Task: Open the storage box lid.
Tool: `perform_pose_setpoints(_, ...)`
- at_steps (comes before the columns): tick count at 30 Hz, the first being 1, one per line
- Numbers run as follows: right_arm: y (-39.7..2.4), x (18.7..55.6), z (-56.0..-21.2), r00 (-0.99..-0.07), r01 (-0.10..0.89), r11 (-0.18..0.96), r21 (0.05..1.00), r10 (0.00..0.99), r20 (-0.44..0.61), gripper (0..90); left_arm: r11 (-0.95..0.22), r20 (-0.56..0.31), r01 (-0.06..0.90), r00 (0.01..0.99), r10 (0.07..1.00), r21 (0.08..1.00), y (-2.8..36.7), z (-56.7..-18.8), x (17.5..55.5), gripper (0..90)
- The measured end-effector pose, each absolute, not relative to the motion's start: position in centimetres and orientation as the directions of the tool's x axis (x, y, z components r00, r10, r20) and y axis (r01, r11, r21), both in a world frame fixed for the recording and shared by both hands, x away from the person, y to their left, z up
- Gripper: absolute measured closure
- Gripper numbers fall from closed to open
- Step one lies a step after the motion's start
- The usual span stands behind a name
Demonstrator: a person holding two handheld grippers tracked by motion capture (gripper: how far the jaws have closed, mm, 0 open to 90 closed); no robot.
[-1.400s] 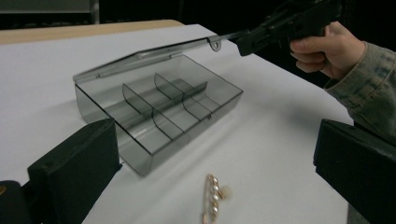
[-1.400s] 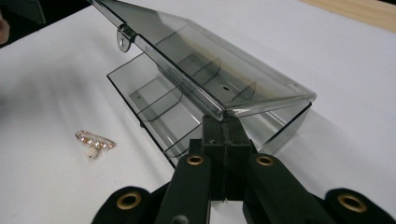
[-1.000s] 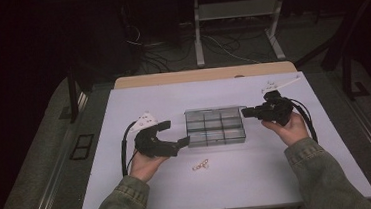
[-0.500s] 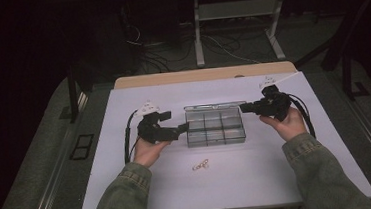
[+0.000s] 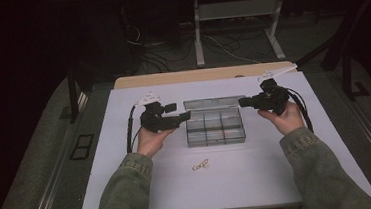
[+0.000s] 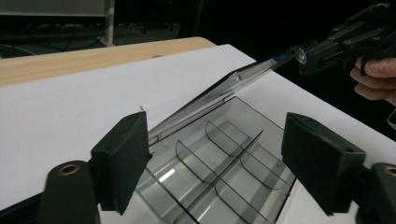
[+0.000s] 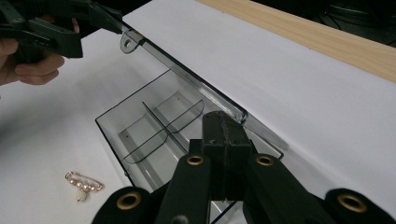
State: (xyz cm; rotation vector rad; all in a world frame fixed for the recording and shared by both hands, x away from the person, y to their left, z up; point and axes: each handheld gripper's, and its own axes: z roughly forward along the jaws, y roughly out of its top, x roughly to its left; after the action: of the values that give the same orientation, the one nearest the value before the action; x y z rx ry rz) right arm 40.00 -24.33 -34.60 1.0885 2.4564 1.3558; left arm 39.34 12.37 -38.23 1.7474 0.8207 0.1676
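Pinches the tilted-up lid of the clear compartment box at mid-bench with the clenched right tool at 3 o'clock, having just been closing the part-open left tool astride the lid's 9 o'clock end, not gripping.

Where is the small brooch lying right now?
In the high view the brooch lies on the white table sheet, just in front of the clear compartment box, between the person's forearms.

Right gripper closed over clear box, brooch beside
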Motion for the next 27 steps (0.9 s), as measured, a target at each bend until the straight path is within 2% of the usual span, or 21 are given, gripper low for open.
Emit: perform_pose_setpoints(27,-24.3,41.3,-34.3,-0.719,0.536,0.324,0.78,0.66,0.219,89.6,-0.108,-0.26,0.376,0.794,0.55,0.92,11.6,-37.7,42.4,59.2)
